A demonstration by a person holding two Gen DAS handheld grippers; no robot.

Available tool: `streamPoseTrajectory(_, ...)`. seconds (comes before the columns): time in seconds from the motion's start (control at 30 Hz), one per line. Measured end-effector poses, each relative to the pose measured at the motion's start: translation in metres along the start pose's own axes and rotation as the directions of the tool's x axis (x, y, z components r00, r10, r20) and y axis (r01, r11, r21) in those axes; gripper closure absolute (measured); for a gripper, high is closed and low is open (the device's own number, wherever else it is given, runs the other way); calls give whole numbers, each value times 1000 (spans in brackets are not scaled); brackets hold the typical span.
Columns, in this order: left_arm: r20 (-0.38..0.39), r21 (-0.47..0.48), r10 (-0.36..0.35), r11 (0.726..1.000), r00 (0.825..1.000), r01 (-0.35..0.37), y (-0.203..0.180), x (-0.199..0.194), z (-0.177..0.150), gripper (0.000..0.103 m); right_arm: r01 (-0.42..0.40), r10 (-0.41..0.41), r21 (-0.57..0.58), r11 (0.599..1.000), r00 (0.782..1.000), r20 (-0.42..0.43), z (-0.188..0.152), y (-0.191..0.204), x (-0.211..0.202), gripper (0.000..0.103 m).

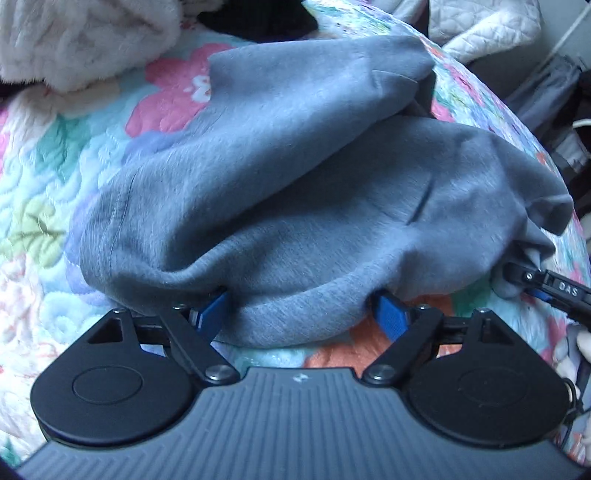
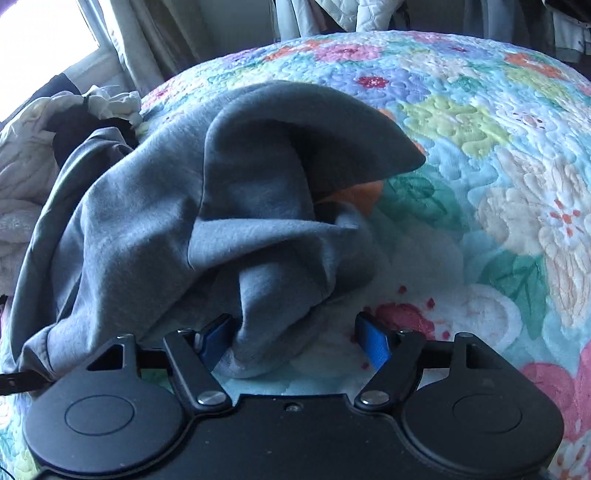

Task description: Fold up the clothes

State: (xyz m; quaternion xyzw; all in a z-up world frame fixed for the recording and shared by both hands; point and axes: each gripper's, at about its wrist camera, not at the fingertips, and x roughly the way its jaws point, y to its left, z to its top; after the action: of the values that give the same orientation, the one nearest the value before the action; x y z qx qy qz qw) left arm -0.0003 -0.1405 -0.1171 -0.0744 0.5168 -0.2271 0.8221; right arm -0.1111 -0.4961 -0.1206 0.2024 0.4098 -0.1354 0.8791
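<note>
A grey sweatshirt-like garment (image 1: 295,192) lies bunched on a floral quilt (image 1: 55,184). My left gripper (image 1: 303,314) is open, and the garment's near hem sags between its blue pads (image 1: 214,310). The right gripper's black tip (image 1: 543,288) touches the garment's right edge. In the right wrist view the same garment (image 2: 147,221) is heaped to the left, with one flap (image 2: 314,129) arching up. My right gripper (image 2: 295,341) is open, and a twisted fold of grey cloth rests between its fingers, against the left blue pad (image 2: 218,339). The right pad (image 2: 373,343) is over bare quilt (image 2: 480,184).
A white fluffy blanket (image 1: 74,40) and a dark garment (image 1: 258,18) lie at the far side of the bed. White quilted cloth (image 1: 480,26) sits at the back right. A pile of white and black clothes (image 2: 55,129) lies left, below a curtain (image 2: 147,37).
</note>
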Motion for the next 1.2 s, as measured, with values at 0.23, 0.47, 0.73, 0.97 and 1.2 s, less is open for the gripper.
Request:
streamPoseTrajectory(0.23, 92, -32, 38, 999, 995, -35, 1, -7, 12, 67, -14, 25, -124, 992, 996, 87, 15, 13, -23, 97)
streamPoseTrajectory(0.47, 270, 94, 75, 990, 960, -104, -35, -53, 21, 95, -176, 187, -70, 982, 951, 244, 92, 4, -133, 98)
streamPoseTrajectory(0.73, 238, 119, -129, 988, 963, 103, -58, -109, 15, 95, -81, 115, -136, 987, 959, 258, 88, -12, -227, 98)
streamPoseTrajectory(0.97, 60, 201, -105, 975, 993, 91, -82, -71, -18, 95, 44, -48, 52, 998, 996, 82, -6, -77, -189, 98)
streamPoseTrajectory(1.2, 0, 212, -85, 974, 996, 83, -69, -57, -18, 93, 84, -80, 168, 982, 996, -35, -51, -115, -147, 98)
